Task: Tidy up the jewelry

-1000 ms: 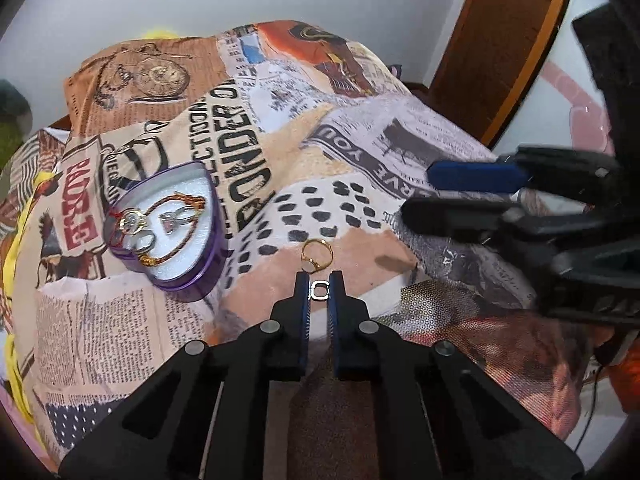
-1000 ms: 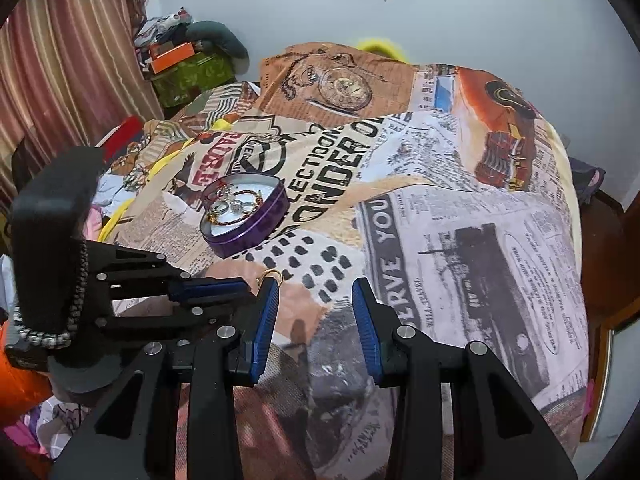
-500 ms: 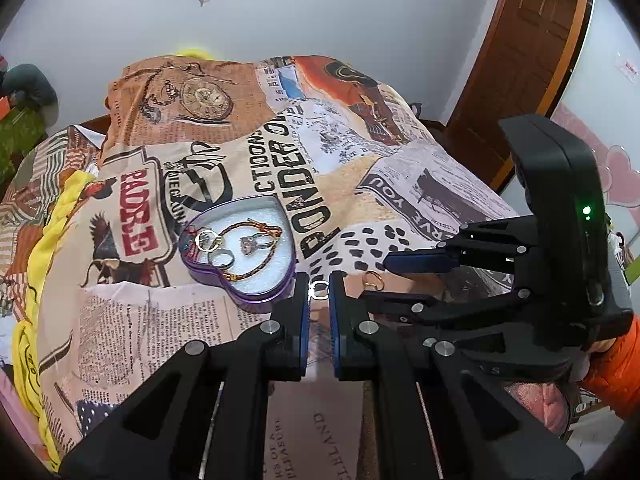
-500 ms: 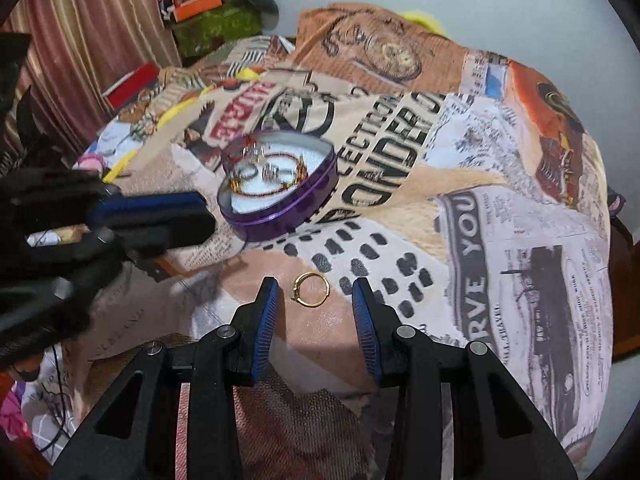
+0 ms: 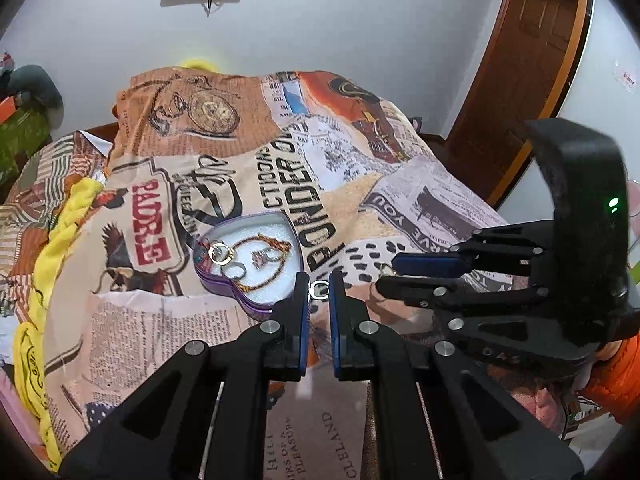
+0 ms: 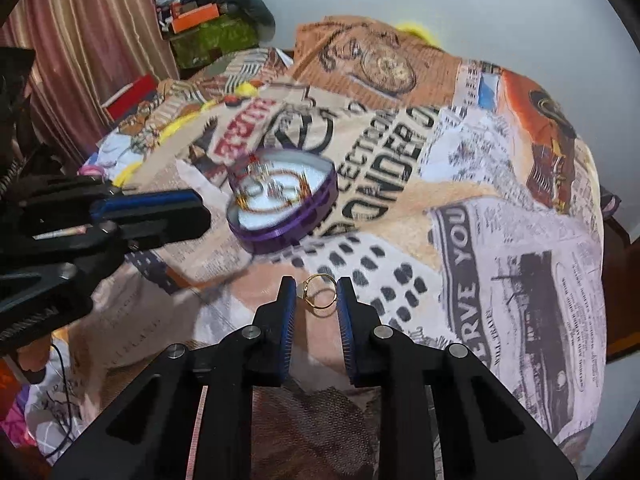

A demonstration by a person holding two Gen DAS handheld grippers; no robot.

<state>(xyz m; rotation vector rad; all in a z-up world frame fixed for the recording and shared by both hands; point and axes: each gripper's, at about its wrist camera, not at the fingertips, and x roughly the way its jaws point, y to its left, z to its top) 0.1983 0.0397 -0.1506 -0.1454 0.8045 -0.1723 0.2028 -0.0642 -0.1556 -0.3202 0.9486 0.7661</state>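
Note:
A purple heart-shaped box (image 5: 256,300) with a white lining sits on the printed bedspread and holds several rings and a bracelet; it also shows in the right wrist view (image 6: 296,228). My left gripper (image 5: 319,290) is shut on a small silver ring (image 5: 319,290), held just right of the box's near edge. My right gripper (image 6: 317,294) is open with its fingertips on either side of a gold ring (image 6: 318,294) lying on the bedspread. The right gripper also shows in the left wrist view (image 5: 400,274), where it hides most of that ring.
The bedspread (image 5: 240,152) covers a bed against a white wall. A wooden door (image 5: 520,80) stands at the right. Striped curtains (image 6: 88,40) and a pile of clothes and boxes (image 6: 208,20) are at the left. Yellow fabric (image 5: 60,240) lies along the bed's left side.
My right gripper has come down over the gold ring and now straddles it. My left gripper has lifted with the silver ring and moved towards the heart box.

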